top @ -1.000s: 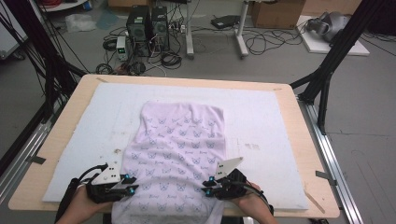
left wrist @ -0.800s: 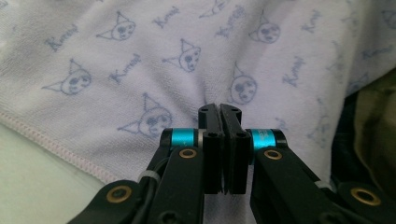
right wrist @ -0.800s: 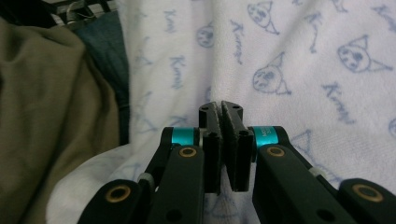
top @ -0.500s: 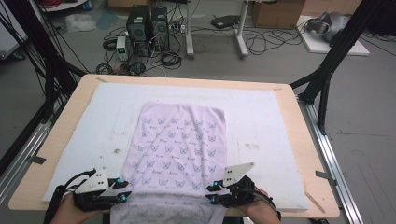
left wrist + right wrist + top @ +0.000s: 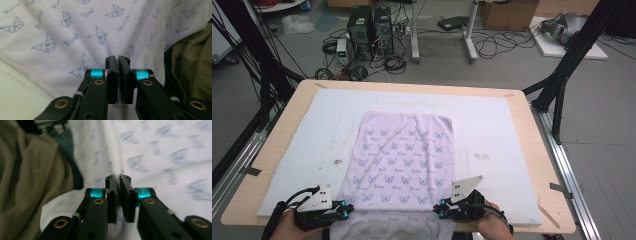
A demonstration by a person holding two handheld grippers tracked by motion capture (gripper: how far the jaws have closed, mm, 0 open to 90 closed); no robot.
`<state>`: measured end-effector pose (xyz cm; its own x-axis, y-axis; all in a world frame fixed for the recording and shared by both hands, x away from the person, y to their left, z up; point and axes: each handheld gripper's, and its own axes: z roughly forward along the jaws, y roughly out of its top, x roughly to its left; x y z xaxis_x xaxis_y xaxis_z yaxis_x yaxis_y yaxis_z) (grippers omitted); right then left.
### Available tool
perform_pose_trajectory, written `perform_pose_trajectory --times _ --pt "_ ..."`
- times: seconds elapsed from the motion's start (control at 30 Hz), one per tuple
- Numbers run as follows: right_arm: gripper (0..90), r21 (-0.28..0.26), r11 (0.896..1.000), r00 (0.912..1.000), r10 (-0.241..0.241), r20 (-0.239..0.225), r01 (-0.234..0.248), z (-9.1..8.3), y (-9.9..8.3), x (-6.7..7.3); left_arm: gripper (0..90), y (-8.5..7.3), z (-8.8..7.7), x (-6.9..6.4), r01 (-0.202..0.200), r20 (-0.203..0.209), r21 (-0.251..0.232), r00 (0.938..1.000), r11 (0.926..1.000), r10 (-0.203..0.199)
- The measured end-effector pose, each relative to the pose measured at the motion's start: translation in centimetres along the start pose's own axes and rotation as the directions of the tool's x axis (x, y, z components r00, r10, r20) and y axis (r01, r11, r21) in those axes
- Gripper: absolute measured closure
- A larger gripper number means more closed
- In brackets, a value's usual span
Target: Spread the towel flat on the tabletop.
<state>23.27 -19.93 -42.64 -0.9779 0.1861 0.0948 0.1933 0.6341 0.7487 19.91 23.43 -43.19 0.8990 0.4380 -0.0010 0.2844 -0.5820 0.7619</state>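
At near edge, both hand-held grippers (image 5: 343, 209) (image 5: 438, 209) reclosing on cloth (image 5: 402, 155).

High view: above the table's (image 5: 532, 150) 6 o'clock edge, facing 12 o'clock and down, far.
Gripper views: close, along their jaws.
Shared: printed cloth (image 5: 404, 155) (image 5: 75, 37) (image 5: 162, 152).

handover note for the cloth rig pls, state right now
Left gripper: jaws have just been closing, now pinched on the near left edge of the cloth.
Right gripper: the same on the near right edge.
Cloth: spread flat on the white mat, near end hanging off the table edge.
Done: both near edges gripped.
Left: probably a fold away from the person; none visible so far.
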Motion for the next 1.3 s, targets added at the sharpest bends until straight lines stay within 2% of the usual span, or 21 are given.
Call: perform_pose_trajectory --times 0.03,0.1,0.17,0.27,0.3,0.33,0.43,0.5,0.57,0.67,0.7,0.77,0.83,0.93,1.0,1.03,1.13,1.2,1.3 --pt "78.7 -0.007 1.000 0.9993 0.012 0.035 -0.012 -0.3 0.1 -0.5 71.1 0.2 0.0 0.4 0.008 -0.009 -0.006 0.9999 1.0000 -0.008" --pt "73.2 -0.002 0.999 0.9960 0.034 0.082 -0.034 -0.7 0.2 -1.6 65.1 0.6 0.3 1.3 0.018 -0.034 -0.018 0.9992 0.9997 -0.019" --pt "70.4 0.009 0.999 0.9949 0.049 0.088 -0.050 -0.6 0.1 -2.6 64.8 1.0 0.8 2.2 0.030 -0.061 -0.017 0.9977 0.9994 -0.031" --pt "67.7 0.048 0.995 0.9927 0.080 0.090 -0.084 0.1 -0.7 -3.5 65.6 0.8 1.8 3.3 0.049 -0.063 0.010 0.9969 0.9988 -0.048" --pt "67.5 0.067 0.994 0.9927 0.076 0.094 -0.082 0.3 -1.0 -3.5 65.6 0.7 2.1 3.4 0.057 -0.060 0.022 0.9966 0.9981 -0.056" --pt "69.4 0.053 0.995 0.9928 0.074 0.094 -0.079 0.3 -1.3 -3.4 65.4 0.5 2.3 3.4 0.059 -0.058 0.017 0.9966 0.9981 -0.058" --pt "70.2 0.061 0.996 0.9958 0.067 0.062 -0.071 0.0 -1.5 -2.9 63.4 0.5 2.1 3.3 0.056 -0.056 0.017 0.9969 0.9983 -0.055" --pt "68.3 0.026 0.997 0.9960 0.078 0.042 -0.079 -0.3 -1.2 -2.4 62.3 0.7 2.0 3.1 0.052 -0.050 0.006 0.9974 0.9986 -0.051" --pt "65.6 -0.007 0.998 0.9978 0.056 0.035 -0.055 -0.4 -0.5 -1.8 60.2 0.7 2.3 3.0 0.047 -0.049 0.017 0.9977 0.9987 -0.046" --pt "61.4 0.025 1.000 0.9995 0.009 0.030 -0.010 0.5 0.0 -1.4 57.4 0.6 2.4 2.9 0.048 -0.051 0.019 0.9976 0.9987 -0.047" --pt "59.6 0.039 0.999 0.9995 0.007 0.030 -0.008 0.8 -0.1 -1.2 56.1 0.5 2.3 2.8 0.054 -0.050 0.019 0.9973 0.9984 -0.053" --pt "57.0 0.055 0.998 0.9998 0.017 -0.011 -0.016 1.7 -0.3 -1.0 55.8 0.4 2.1 2.7 0.055 -0.046 0.016 0.9975 0.9984 -0.054" --pt "56.8 0.048 0.999 0.9998 0.014 -0.016 -0.014 1.8 -0.3 -0.8 55.8 0.5 1.8 2.7 0.054 -0.056 0.004 0.9970 0.9985 -0.054" --pt "58.4 0.018 0.999 0.9992 0.029 0.027 -0.029 1.1 0.2 -1.7 55.2 1.1 1.7 3.3 0.059 -0.073 -0.019 0.9955 0.9980 -0.061" --pt "59.5 0.017 0.999 0.9978 0.039 0.054 -0.040 0.8 0.8 -2.6 54.9 1.7 1.9 3.7 0.060 -0.077 -0.036 0.9950 0.9976 -0.063" --pt "60.0 0.015 0.999 0.9967 0.032 0.075 -0.033 0.8 1.0 -3.1 54.8 2.1 2.1 3.9 0.058 -0.075 -0.043 0.9953 0.9974 -0.061" --pt "61.1 0.016 0.998 0.9933 0.062 0.097 -0.063 1.0 1.6 -4.4 54.2 2.8 3.0 4.0 0.057 -0.064 -0.039 0.9962 0.9976 -0.060" --pt "61.1 0.019 0.997 0.9943 0.070 0.080 -0.071 1.4 1.7 -4.5 54.2 2.9 3.7 3.9 0.050 -0.056 -0.024 0.9971 0.9985 -0.051" --pt "58.5 0.038 0.999 0.9983 0.030 0.049 -0.031 2.3 1.4 -3.7 53.7 2.6 4.4 3.5 0.048 -0.043 0.004 0.9980 0.9989 -0.047"
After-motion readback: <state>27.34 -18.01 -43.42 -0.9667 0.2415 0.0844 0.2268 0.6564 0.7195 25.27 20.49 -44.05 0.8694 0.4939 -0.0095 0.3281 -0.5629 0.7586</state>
